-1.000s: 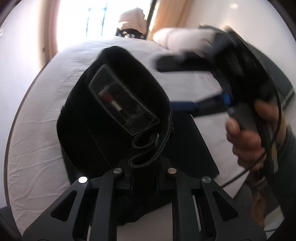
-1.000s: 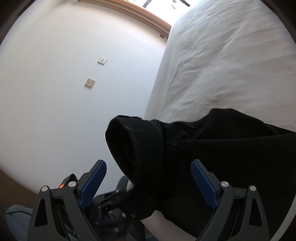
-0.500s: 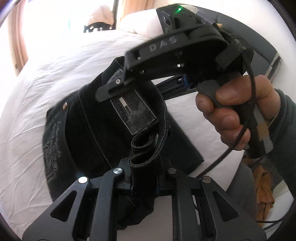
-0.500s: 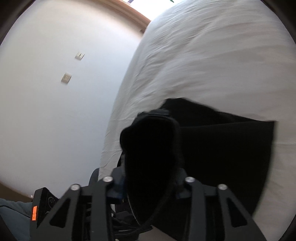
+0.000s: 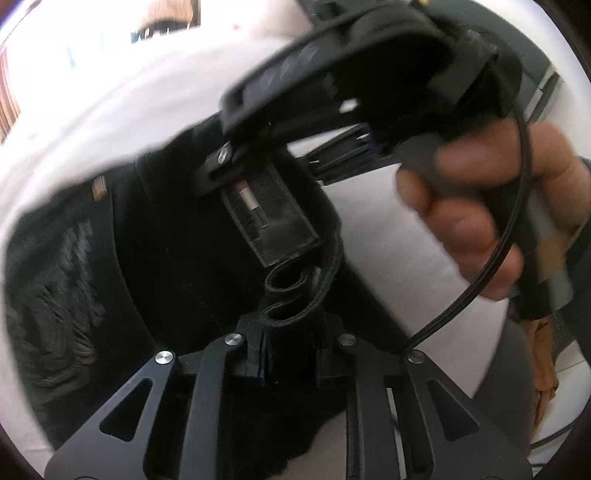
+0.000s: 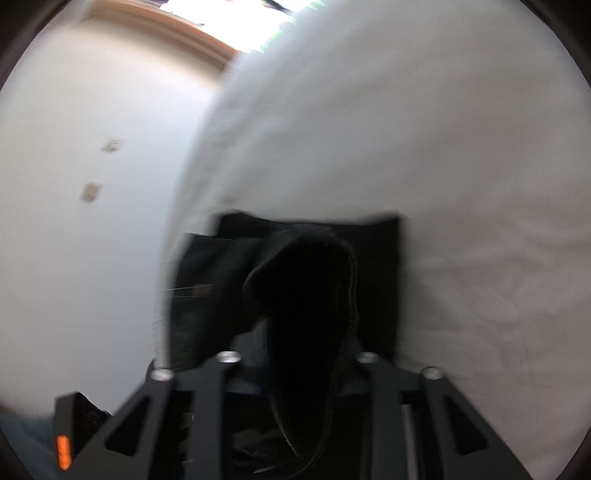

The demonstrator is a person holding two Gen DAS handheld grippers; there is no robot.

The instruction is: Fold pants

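Black pants (image 5: 166, 258) lie bunched on the white bed (image 5: 110, 92), with a leather patch label (image 5: 269, 218) on the waistband. My left gripper (image 5: 291, 328) pinches a looped fold of that waistband; its jaws are opening slightly, with the fold still between them. The right tool's housing (image 5: 351, 66), held by a hand (image 5: 480, 221), hangs close above the label. In the right wrist view my right gripper (image 6: 303, 354) grips a thick wad of the pants (image 6: 376, 258). Its jaws are opening a little, with the cloth still between them. The view is blurred.
White sheet (image 6: 443, 184) spreads far and right of the pants. The bed's edge and a pale wall with two sockets (image 6: 90, 192) lie to the left. A black cable (image 5: 480, 277) loops from the right tool. A bright window (image 6: 221, 11) is at the far end.
Both grippers have come down toward the bed with the pants. The right gripper went from wide open to closed on the cloth and moved in close over the left.
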